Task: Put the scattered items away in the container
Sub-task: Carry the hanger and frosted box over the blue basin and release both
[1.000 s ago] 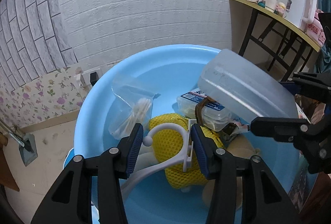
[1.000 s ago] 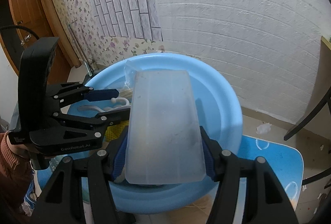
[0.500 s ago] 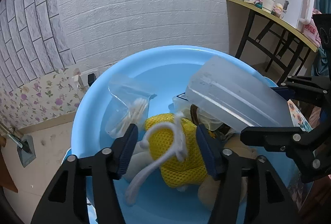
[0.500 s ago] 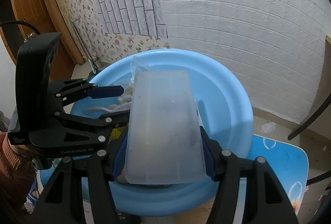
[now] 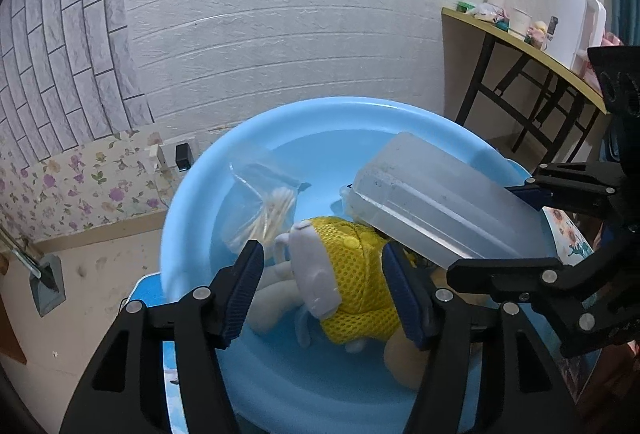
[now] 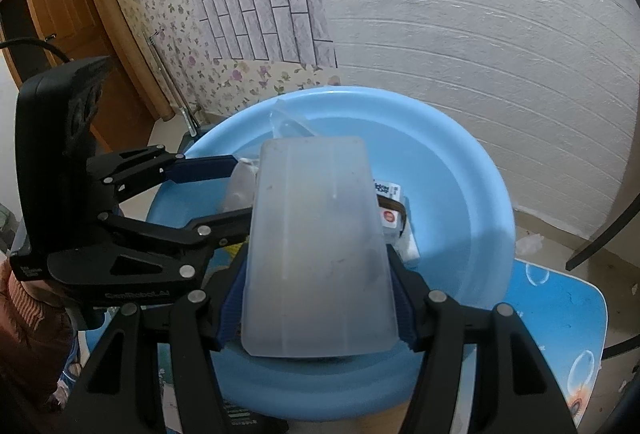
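Two grippers are over the blue basin (image 5: pixel 188 201), so we've got a crowded spot here. Our right gripper (image 6: pixel 316 308) is clamped on a frosted plastic box (image 6: pixel 316 254), which hangs tilted above the basin with its long axis running straight out from the fingers toward the far rim, so the drop spot lies right below and ahead. Our left gripper (image 5: pixel 326 286) stands spread with nothing in it, parked just beside the box on its left, over a plush toy in a yellow mesh top (image 5: pixel 352 274) that lies loose on the basin floor. Also in the basin we see a clear bag of cotton swabs (image 5: pixel 266 209) near the far left wall and a small labelled pack (image 6: pixel 390 211) half under the box. Probably we just need to lower the box and let go, once the left gripper backs off.
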